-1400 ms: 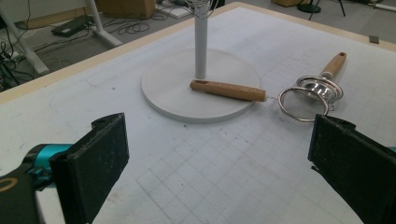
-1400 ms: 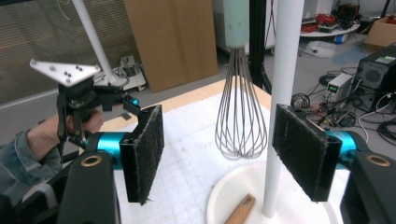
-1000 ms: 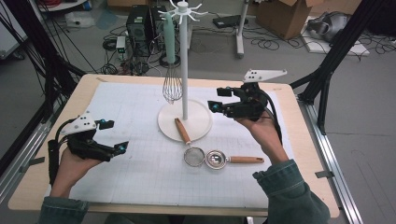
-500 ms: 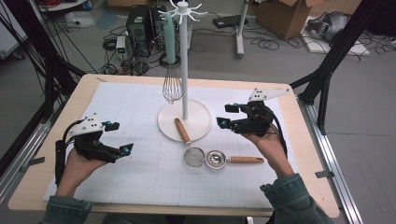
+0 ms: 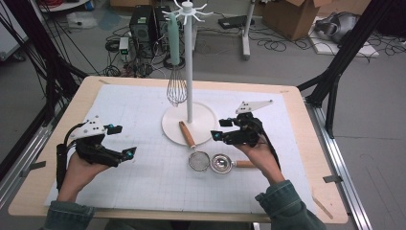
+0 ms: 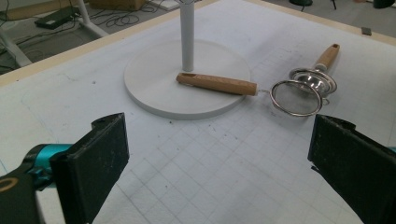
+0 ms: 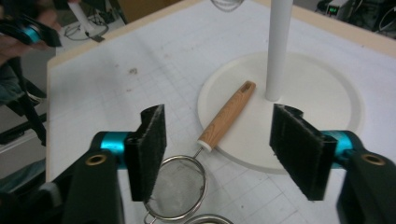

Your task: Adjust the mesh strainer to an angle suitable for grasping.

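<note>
Right tool above strainer handle (jaws just narrowing, nothing gripped).

Wooden-handled wire-mesh strainer; matt white stand base.

No legible text, label, brand, number or sign on any item in these views. The white mat under both tools carries only a plain printed grid, unnumbered. The cardboard box on the floor beyond is blank on its visible faces.
</note>
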Demonstrator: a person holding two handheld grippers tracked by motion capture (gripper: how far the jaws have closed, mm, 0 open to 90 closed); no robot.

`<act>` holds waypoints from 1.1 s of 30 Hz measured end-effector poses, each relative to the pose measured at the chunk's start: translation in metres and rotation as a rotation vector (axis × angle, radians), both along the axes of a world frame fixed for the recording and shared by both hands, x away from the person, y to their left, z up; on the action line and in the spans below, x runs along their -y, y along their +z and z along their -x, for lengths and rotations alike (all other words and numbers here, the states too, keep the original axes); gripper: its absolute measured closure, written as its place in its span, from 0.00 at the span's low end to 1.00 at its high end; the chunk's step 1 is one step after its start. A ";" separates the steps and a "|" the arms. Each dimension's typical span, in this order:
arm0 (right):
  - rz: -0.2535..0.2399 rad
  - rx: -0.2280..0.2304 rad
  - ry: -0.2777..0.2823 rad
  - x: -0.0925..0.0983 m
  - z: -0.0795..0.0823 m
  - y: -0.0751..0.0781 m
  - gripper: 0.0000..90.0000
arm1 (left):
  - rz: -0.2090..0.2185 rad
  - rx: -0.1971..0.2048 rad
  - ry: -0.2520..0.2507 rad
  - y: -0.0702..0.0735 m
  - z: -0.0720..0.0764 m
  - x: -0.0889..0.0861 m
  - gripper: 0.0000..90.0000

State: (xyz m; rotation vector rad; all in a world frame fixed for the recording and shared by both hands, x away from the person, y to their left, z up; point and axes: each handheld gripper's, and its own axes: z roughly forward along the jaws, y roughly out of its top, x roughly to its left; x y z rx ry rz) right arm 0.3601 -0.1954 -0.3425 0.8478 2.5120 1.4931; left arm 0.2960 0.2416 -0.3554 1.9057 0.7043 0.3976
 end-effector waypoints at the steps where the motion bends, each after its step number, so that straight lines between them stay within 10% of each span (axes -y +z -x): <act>1: 0.014 -0.001 -0.008 -0.003 -0.001 -0.002 0.46 | -0.002 0.000 0.001 0.000 0.000 -0.001 0.06; 15: 0.058 -0.054 0.012 -0.037 -0.028 -0.029 0.99 | 0.004 0.001 0.010 0.001 0.000 -0.005 0.06; 33: 0.120 -0.142 -0.006 -0.076 -0.060 -0.072 0.99 | 0.013 0.005 0.016 0.001 0.000 -0.009 0.06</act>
